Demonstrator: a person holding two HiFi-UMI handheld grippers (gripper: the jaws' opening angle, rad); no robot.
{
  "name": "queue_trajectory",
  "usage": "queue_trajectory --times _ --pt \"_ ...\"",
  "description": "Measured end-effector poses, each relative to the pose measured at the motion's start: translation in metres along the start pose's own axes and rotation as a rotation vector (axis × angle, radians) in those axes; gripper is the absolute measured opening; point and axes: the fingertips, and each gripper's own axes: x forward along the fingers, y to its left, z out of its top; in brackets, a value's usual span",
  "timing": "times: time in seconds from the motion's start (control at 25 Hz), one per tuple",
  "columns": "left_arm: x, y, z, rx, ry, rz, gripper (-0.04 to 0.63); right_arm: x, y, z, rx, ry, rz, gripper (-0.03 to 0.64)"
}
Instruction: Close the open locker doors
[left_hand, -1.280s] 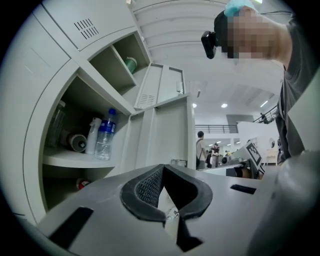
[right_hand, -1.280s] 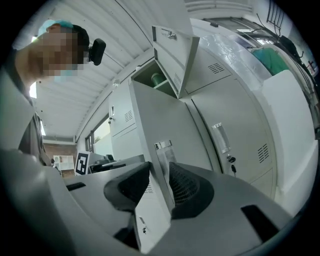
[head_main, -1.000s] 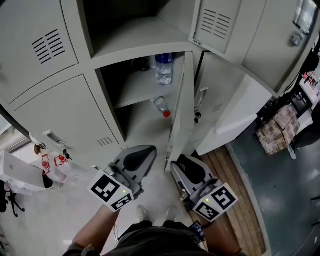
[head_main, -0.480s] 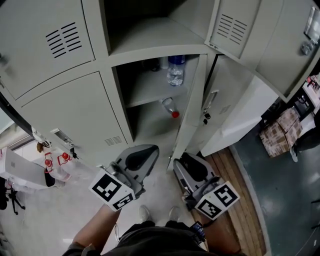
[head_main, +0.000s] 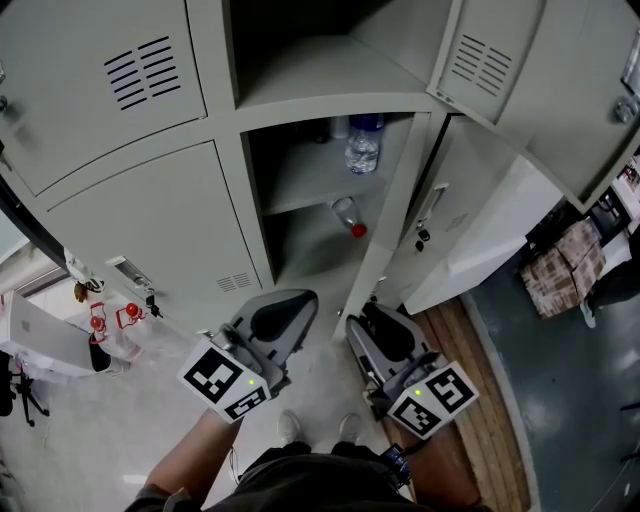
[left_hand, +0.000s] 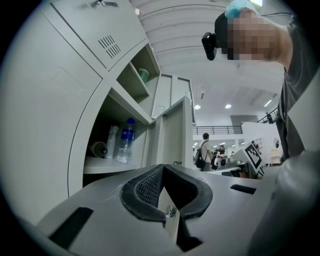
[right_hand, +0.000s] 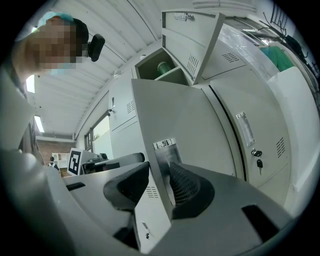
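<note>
Right tongs (right_hand: 159, 171) just opening astride locker door (right_hand: 186, 120) edge (no grip); left tongs (left_hand: 162, 169) closed.

This is a big indoor work hall, more workshop than office. A bank of grey steel lockers (head_main: 150, 230) with vent slits and keyed latches fills the head view from nine to two o'clock. At three o'clock, brown boxes (head_main: 560, 265) sit on a dark floor. The left gripper view shows a high ribbed ceiling (left_hand: 200, 55), a railed gallery (left_hand: 215, 130) and people (left_hand: 204, 152) standing at three o'clock.
</note>
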Motion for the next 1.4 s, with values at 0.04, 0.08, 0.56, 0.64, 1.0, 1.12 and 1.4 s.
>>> queue_trajectory --times 0.04,0.08,0.56,0.64,1.0,1.12,1.4 --pt "0.0 0.001 0.0 -0.001 0.0 0.0 0.009 0.002 0.001 0.0 -0.001 0.001 0.001 0.109" --pt "-0.001 0.002 0.0 0.0 0.0 0.001 0.009 0.004 0.001 -0.001 -0.001 0.002 0.001 0.109" --pt "-0.009 0.017 0.003 0.007 0.001 0.024 0.009 0.027 0.009 -0.004 -0.003 0.009 0.01 0.109" --pt "-0.01 0.02 0.003 0.007 0.002 0.028 0.009 0.029 0.01 -0.004 -0.004 0.01 0.012 0.109" --pt "-0.017 0.029 0.004 0.009 -0.001 0.042 0.009 0.04 0.013 -0.006 -0.006 0.013 0.012 0.109" --pt "-0.019 0.031 0.005 0.01 0.0 0.043 0.009 0.043 0.014 -0.006 -0.006 0.015 0.012 0.109" --pt "-0.024 0.035 0.006 0.011 0.0 0.051 0.009 0.049 0.016 -0.007 -0.004 0.016 0.013 0.109"
